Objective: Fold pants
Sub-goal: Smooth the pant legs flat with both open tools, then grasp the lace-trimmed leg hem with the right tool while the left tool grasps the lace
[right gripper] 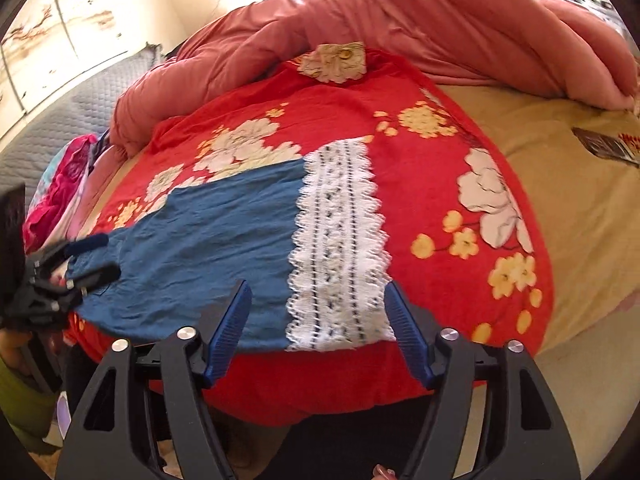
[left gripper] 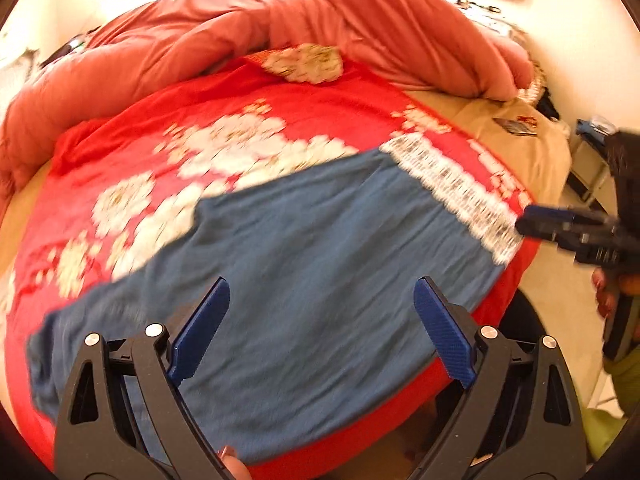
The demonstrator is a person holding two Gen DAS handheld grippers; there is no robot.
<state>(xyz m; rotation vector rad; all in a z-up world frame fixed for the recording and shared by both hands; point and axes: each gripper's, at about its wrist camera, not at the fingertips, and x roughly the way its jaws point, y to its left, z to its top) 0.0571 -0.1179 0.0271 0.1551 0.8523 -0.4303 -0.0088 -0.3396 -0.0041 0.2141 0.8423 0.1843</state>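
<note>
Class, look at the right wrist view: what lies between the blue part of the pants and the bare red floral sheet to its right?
A white lace band, the end of the blue pants.

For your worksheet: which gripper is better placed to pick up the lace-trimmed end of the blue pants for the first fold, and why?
Probably the right gripper: its open jaws frame the white lace hem of the blue pants. The left gripper, also open, hovers over the plain blue end.

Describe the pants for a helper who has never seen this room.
On the bed, a red floral spread covers the near part. The pants lie flat on it: plain blue cloth ending in a white lace band, unlike the flowered red around them.
</note>
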